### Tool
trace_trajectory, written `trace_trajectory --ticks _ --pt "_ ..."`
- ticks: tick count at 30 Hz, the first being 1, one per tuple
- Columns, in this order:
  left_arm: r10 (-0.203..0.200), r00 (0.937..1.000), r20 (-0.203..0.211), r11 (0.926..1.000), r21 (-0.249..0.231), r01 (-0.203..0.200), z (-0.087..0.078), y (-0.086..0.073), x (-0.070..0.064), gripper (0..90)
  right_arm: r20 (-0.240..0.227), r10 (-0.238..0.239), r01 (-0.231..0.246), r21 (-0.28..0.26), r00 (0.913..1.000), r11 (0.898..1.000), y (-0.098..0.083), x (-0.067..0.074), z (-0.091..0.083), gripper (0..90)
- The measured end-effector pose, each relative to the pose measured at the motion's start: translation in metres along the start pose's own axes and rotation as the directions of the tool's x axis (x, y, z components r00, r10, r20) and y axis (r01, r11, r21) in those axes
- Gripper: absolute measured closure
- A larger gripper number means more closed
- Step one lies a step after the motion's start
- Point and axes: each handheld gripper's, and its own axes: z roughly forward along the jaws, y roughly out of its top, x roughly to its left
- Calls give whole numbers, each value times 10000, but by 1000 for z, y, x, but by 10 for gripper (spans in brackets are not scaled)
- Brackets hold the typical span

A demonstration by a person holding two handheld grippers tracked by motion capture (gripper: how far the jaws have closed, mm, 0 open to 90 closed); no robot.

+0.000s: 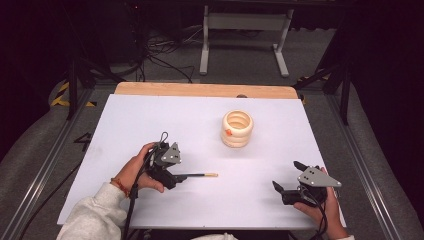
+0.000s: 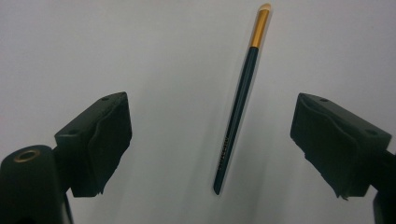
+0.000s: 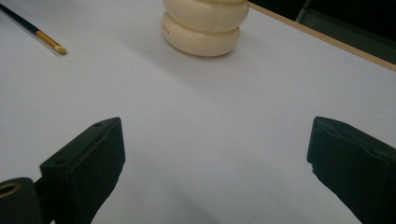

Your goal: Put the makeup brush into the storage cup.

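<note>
Brush: lies flat on the white table, near the front edge, left of centre, its pale tip pointing toward the person's right. High view: the left gripper sits at the handle end, held low over the surface by the left hand. The right gripper rests well apart at the front right corner, held by the right hand, jaws spread and holding nothing. A cream ribbed holder stands upright beyond the brush, near the table's middle. Bare surface lies between brush and holder; nothing obstructs.

Left gripper view: the brush lies between the two black jaws, nearer the right one, slightly tilted against their line. Both pads stand clear of the handle. Jaws wide apart, no contact, nothing gripped.

Right gripper view: jaws wide, bare table between them. The holder stands ahead and the brush tip shows at upper left, both well apart from this gripper.

Assessment: step in hand is the approach to pick up the brush; the grasp is not yet made. Next move calls for centring the handle between the pads, settling to the surface and closing firmly, since the handle is thin and round and may roll or slip. Likely destination is the holder
</note>
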Motion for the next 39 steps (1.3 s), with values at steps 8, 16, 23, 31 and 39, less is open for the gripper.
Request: trace_trajectory --ticks 8,16,23,31,39 --pt "305 9991 279 9986 430 -316 8 12 0 154 6 -10 10 14 10000 10000 0 0 0 50" --pt "659 9964 532 9947 760 -699 14 21 0 161 3 -3 3 37 10000 10000 0 0 0 50" --pt "1134 9893 918 9826 1373 -1254 23 33 -1 207 13 107 -107 41 9999 9999 0 -1 0 47" --pt "1468 9809 1275 9655 1971 -1701 32 40 -4 263 -18 96 -96 75 10000 9999 0 0 0 47" --pt "1567 9746 1603 9613 2015 -1877 38 45 -5 277 -16 103 -103 94 9999 9999 0 -1 0 47"
